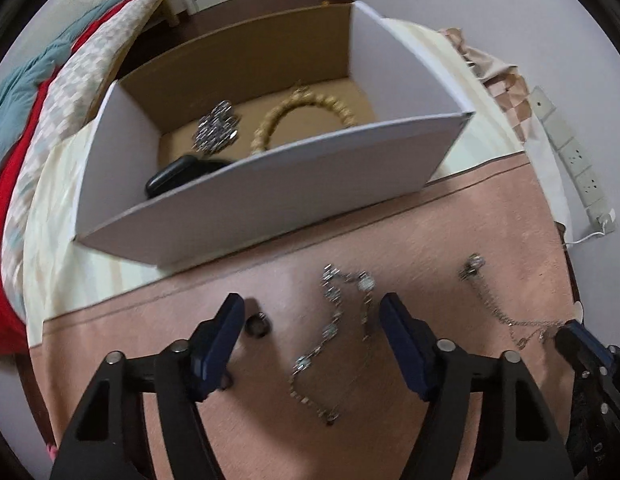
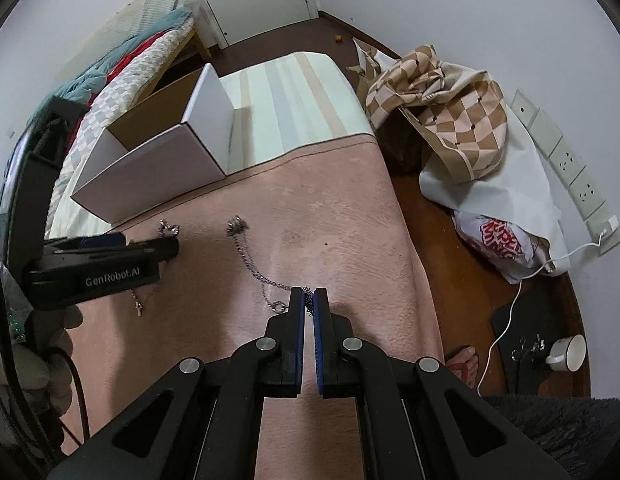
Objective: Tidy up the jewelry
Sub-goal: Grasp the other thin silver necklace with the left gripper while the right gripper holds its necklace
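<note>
A white cardboard box stands on the pink cloth and holds a gold bead necklace, a silver piece and a black case. My left gripper is open above a silver link necklace lying on the cloth; a small ring lies by its left finger. My right gripper is shut on the near end of a silver chain necklace, whose pendant rests on the cloth. The chain also shows in the left wrist view.
A bed with red, teal and checked bedding runs along the left. A checked cloth heap and bags sit right of the table. A power strip lines the wall. A cup stands on the floor.
</note>
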Demonstrator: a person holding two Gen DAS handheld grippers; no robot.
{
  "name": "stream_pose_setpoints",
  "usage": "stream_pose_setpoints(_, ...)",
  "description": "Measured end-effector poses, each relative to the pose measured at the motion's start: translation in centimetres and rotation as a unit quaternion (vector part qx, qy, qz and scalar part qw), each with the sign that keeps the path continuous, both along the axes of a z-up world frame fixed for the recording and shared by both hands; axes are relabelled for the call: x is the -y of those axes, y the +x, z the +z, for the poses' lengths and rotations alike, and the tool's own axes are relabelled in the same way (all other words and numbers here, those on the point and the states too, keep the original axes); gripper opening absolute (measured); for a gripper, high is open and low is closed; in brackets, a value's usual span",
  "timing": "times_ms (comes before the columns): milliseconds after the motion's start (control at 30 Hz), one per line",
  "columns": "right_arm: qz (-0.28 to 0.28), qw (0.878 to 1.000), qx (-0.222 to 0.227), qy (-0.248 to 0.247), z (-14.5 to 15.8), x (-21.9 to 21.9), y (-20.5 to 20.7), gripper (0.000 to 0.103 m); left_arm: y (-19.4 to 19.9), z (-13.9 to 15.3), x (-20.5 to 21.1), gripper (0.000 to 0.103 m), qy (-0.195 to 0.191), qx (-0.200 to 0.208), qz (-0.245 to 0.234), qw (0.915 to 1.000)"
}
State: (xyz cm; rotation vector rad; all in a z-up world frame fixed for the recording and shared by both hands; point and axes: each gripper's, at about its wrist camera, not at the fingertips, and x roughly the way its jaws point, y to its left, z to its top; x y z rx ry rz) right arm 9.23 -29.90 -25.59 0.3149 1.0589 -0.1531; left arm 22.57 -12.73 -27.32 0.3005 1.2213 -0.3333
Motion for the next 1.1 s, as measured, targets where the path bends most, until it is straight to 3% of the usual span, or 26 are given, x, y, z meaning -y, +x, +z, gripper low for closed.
stream_pose_setpoints(67, -0.004, 1.0, -0.003, 0.003, -0.2, 0.3, 0.1, 0.004, 0.2, 0.2, 0.3, 0.04, -0.024, -0.011, -0.009, 0.9996)
stream_pose_setpoints(133, -0.006, 1.0, -0.002, 0.008, -0.2, 0.5, 0.0, 0.004, 0.2, 0.5, 0.6, 0.009, -0.03, -0.01, -0.019, 0.9993)
stream_pose_setpoints(300, -0.012, 1.0, 0.012, 0.024, 0.8, 0.9, -0.2, 0.004, 0.8, 1.1, -1.6, 0.001, -0.093, -0.046, 0.015, 0.9944)
stream_pose_setpoints(567, -0.004, 0.997, 0.043, 0.06, 3.7, 0.9, -0.4, 0.004, -2.7, 4.9, -6.1, 0.0, -0.154, -0.036, 0.045, 0.9863)
stream_pose_setpoints(767, 0.008, 0.996, 0.067, 0.064, 6.5, 0.4, -0.2, 0.004, -3.5, 6.5, -7.2, 0.002, -0.171, -0.028, 0.026, 0.9845)
stream_pose_setpoints(867, 0.009, 0.996, 0.07, 0.057, 6.8, 0.2, -0.2, 0.004, -2.7, 5.4, -6.2, 0.017, -0.164, -0.037, 0.025, 0.9854)
stream_pose_setpoints(933, 0.005, 0.996, 0.066, 0.059, 6.4, 0.3, -0.2, 0.004, -2.0, 4.5, -5.1, 0.042, -0.15, -0.035, 0.025, 0.9878)
stream_pose_setpoints(1100, -0.003, 0.997, 0.051, 0.063, 5.0, 0.7, -0.4, 0.004, 0.7, 2.9, -1.9, 0.045, -0.103, -0.043, 0.0, 0.9937)
